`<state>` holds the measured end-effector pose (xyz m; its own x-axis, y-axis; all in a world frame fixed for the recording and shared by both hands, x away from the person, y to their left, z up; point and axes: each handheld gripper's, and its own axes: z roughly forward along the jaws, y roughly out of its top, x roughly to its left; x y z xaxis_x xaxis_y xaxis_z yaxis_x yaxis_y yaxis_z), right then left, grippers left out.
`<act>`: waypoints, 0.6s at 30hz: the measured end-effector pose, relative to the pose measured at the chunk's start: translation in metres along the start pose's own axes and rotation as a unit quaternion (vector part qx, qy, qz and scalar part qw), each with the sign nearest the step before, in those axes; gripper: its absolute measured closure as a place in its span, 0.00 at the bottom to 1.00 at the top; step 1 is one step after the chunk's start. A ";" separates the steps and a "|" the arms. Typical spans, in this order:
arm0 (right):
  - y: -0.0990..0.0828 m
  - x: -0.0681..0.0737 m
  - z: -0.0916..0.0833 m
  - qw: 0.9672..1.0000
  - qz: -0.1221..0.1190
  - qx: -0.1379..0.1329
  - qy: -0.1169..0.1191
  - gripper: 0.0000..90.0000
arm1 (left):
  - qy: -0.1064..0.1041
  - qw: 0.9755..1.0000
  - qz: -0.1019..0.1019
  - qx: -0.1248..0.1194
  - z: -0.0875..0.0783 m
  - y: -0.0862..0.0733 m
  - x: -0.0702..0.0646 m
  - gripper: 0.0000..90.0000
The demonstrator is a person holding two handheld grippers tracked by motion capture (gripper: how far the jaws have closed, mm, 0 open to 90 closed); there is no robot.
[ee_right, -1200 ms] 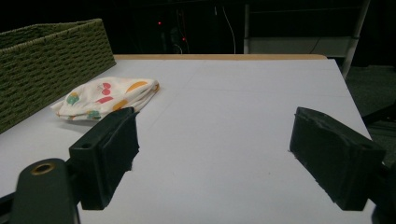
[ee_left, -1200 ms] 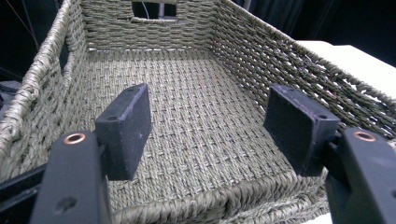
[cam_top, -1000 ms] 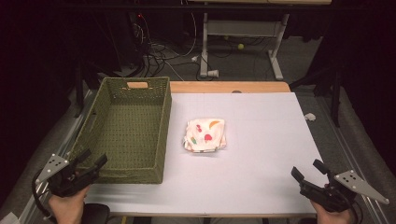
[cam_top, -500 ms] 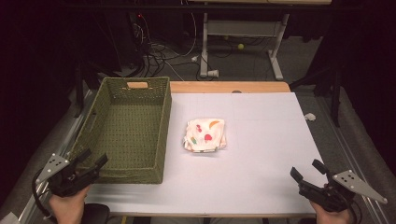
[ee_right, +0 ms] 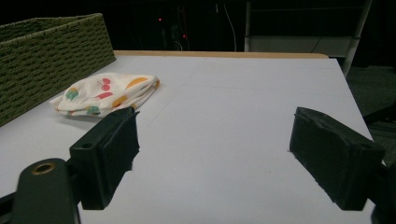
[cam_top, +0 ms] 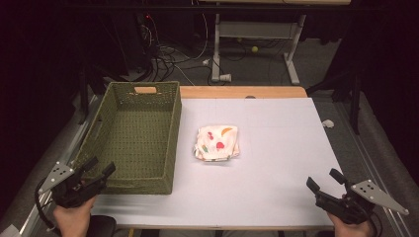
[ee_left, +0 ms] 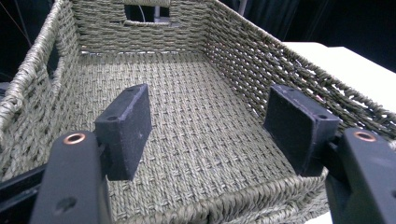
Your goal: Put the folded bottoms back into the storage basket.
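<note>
A folded white cloth [cam_top: 217, 142] with a fruit print lies in the middle of the white table [cam_top: 276, 128]; it lies left of centre as the cloth [ee_right: 106, 93] in the right gripper view. A green woven basket [cam_top: 133, 133] stands on the table's left side with nothing inside. My left gripper [cam_top: 99, 169] is open at the basket's near left corner, its jaws wide over the basket floor [ee_left: 187, 116]. My right gripper [cam_top: 326, 180] is open at the near right edge of the table, well apart from the cloth, nothing between its jaws [ee_right: 212, 158].
A wooden strip [cam_top: 242, 92] runs along the table's far edge. Behind it on the dark floor are cables [cam_top: 168, 49] and a white desk frame [cam_top: 257, 34]. A small white object [cam_top: 327, 123] sits off the table's right edge.
</note>
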<state>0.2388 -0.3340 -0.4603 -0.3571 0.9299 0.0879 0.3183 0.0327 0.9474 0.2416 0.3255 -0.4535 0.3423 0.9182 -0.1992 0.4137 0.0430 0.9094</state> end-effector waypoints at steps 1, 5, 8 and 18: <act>0.000 0.000 0.000 1.000 0.000 0.000 0.000 0.18 | -0.001 1.000 -0.001 0.000 0.000 0.000 0.000 0.34; 0.000 0.000 0.000 1.000 -0.001 0.001 0.000 0.18 | -0.003 1.000 -0.001 -0.001 0.000 0.001 -0.001 0.34; 0.000 0.000 0.000 1.000 -0.001 0.001 0.000 0.18 | -0.005 1.000 0.001 -0.001 0.001 0.002 -0.002 0.34; 0.000 0.000 0.000 1.000 -0.002 0.001 0.000 0.18 | -0.010 1.000 0.007 -0.001 0.002 0.004 -0.006 0.34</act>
<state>0.2391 -0.3336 -0.4604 -0.3588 0.9297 0.0836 0.3179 0.0375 0.9474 0.2435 0.3195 -0.4494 0.3650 0.9105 -0.1941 0.4078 0.0310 0.9125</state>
